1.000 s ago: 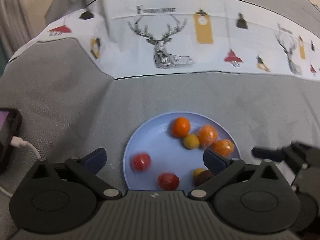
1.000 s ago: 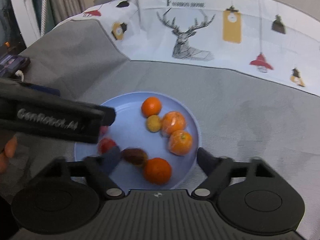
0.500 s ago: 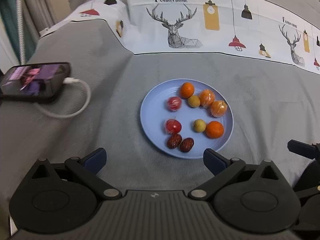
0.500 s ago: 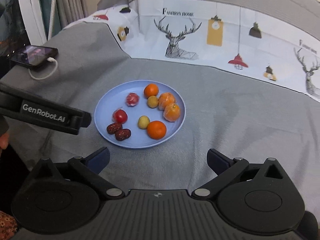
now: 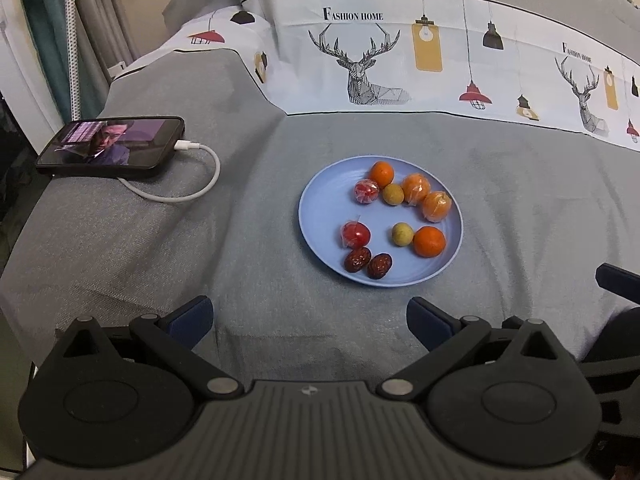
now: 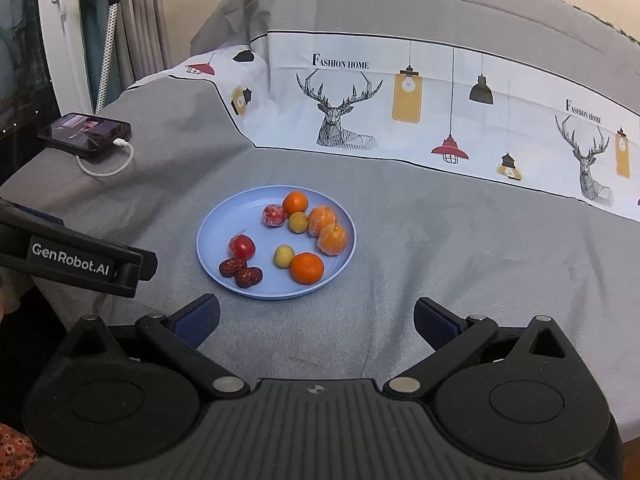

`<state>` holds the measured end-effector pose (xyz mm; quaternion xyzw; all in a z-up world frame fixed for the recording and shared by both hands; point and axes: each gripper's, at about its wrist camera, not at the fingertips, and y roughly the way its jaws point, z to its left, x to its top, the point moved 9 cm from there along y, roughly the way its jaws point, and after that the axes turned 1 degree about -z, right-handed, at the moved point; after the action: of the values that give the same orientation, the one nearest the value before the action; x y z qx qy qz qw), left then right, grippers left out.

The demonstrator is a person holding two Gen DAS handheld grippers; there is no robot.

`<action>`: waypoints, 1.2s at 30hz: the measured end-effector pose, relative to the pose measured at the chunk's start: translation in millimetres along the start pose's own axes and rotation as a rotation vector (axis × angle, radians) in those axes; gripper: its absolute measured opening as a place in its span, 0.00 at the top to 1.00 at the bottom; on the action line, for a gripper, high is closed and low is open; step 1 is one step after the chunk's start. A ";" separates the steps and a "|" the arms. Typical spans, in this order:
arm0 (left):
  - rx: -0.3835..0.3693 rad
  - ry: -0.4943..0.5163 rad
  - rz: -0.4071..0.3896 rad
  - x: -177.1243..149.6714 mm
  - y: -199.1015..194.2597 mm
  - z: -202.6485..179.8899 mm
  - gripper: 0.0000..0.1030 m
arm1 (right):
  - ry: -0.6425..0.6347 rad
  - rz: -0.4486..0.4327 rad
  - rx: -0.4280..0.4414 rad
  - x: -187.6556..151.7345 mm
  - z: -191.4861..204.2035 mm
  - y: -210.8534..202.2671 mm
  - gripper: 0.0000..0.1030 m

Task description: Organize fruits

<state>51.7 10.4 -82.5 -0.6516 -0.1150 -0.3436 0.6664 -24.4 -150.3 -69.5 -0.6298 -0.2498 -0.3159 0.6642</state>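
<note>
A light blue plate rests on a grey bedspread. It holds several fruits: oranges, two wrapped red fruits, two small yellow-green fruits and two dark red dates at the near rim. My left gripper hangs open in front of the plate, nothing between its fingers. My right gripper is also open and empty, short of the plate's near rim. The left gripper's finger shows at the left of the right wrist view.
A black phone with a lit screen lies at the far left, a white cable looping from it. A white printed band with deer and lamps crosses the bedspread behind the plate. Curtains hang at the far left.
Both grippers have pulled back and up from the plate, so the whole plate and the phone now show. The fruits lie still. The right gripper's fingers spread wider.
</note>
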 end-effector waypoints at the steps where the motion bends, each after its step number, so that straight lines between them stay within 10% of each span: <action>1: -0.001 0.002 -0.002 0.3 -1.0 -1.0 0.00 | -0.004 -0.003 -0.002 0.4 1.0 -1.1 0.01; 36: 0.028 0.027 0.000 0.3 -0.6 0.8 0.00 | -0.028 -0.010 -0.008 3.5 4.2 -3.9 0.01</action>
<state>51.7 11.1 -81.8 -0.6374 -0.1111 -0.3507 0.6770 -24.6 -146.5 -64.0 -0.6355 -0.2608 -0.3115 0.6566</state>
